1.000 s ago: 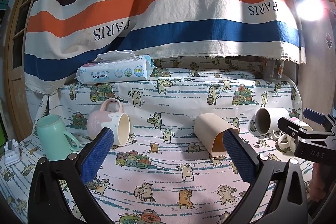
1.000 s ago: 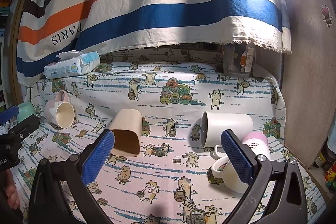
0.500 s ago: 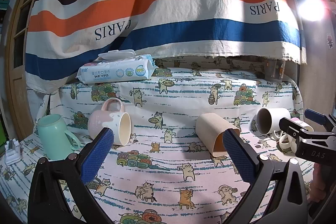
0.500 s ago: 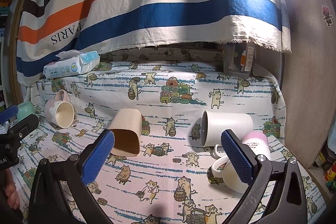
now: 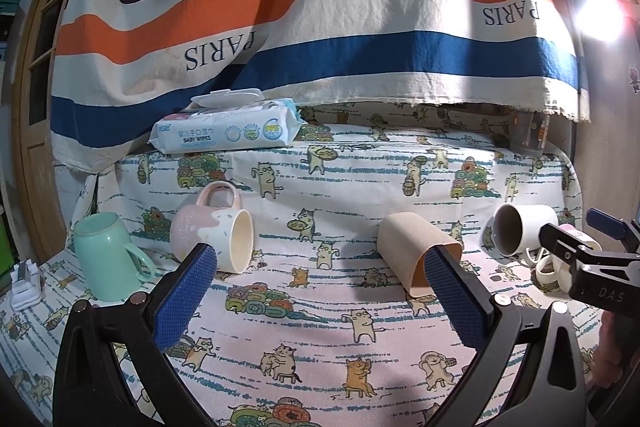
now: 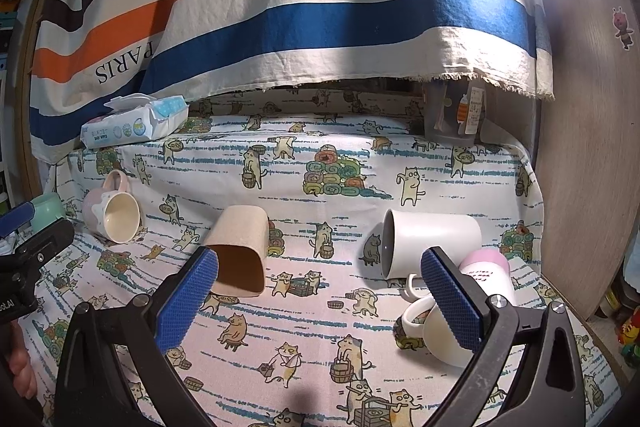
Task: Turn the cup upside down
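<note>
Several cups are on a cat-print cloth. A tan handleless cup (image 5: 416,253) (image 6: 240,253) lies on its side mid-table, mouth toward me. A pink-and-cream mug (image 5: 212,239) (image 6: 114,215) lies on its side at left. A mint green mug (image 5: 106,255) stands upright at far left. A white mug (image 5: 524,229) (image 6: 430,241) lies on its side at right, beside a tipped pink-and-white mug (image 6: 476,303). My left gripper (image 5: 320,267) is open and empty above the cloth, short of the cups. My right gripper (image 6: 320,267) is open and empty.
A pack of baby wipes (image 5: 226,133) (image 6: 134,121) lies at the back left under a hanging striped cloth (image 5: 320,27). A clear container (image 6: 454,117) stands at back right. A wooden wall (image 6: 592,147) bounds the right side. A small white object (image 5: 24,285) sits at far left.
Both views shift only slightly; the left gripper has drifted a little. The cups have not moved and both grippers stay open.
</note>
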{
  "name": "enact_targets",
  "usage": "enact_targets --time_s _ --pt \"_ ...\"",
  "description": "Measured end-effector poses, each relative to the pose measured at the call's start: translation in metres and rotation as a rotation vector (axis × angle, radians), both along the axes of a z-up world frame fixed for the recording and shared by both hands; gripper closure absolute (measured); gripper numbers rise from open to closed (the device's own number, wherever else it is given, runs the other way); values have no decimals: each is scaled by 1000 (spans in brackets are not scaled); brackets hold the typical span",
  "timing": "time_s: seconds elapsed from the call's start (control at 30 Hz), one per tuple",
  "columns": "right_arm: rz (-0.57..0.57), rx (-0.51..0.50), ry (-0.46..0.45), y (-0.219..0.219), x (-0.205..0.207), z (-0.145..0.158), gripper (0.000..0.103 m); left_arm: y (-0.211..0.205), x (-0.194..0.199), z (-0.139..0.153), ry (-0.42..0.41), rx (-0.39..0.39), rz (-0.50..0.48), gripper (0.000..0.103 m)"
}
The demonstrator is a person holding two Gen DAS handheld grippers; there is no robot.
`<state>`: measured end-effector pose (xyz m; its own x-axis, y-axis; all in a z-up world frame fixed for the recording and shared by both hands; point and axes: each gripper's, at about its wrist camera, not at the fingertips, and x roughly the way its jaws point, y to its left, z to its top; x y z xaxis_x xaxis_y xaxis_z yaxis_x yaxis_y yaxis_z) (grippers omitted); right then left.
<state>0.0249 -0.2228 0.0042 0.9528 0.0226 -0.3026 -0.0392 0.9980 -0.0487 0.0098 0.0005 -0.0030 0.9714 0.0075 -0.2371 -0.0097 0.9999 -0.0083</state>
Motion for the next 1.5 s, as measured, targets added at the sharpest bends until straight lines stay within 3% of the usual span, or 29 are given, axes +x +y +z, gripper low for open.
enact_targets --time_s 0.63,1.3,1.5 --pt "-4 -5 -3 0 1 1 1 2 -7 1 -41 9 33 0" --pt "14 -9 4 2 2 -1 1 3 7 -3 40 5 38 0" --pt "15 -8 14 2 2 -1 1 2 2 -2 17 11 38 0"
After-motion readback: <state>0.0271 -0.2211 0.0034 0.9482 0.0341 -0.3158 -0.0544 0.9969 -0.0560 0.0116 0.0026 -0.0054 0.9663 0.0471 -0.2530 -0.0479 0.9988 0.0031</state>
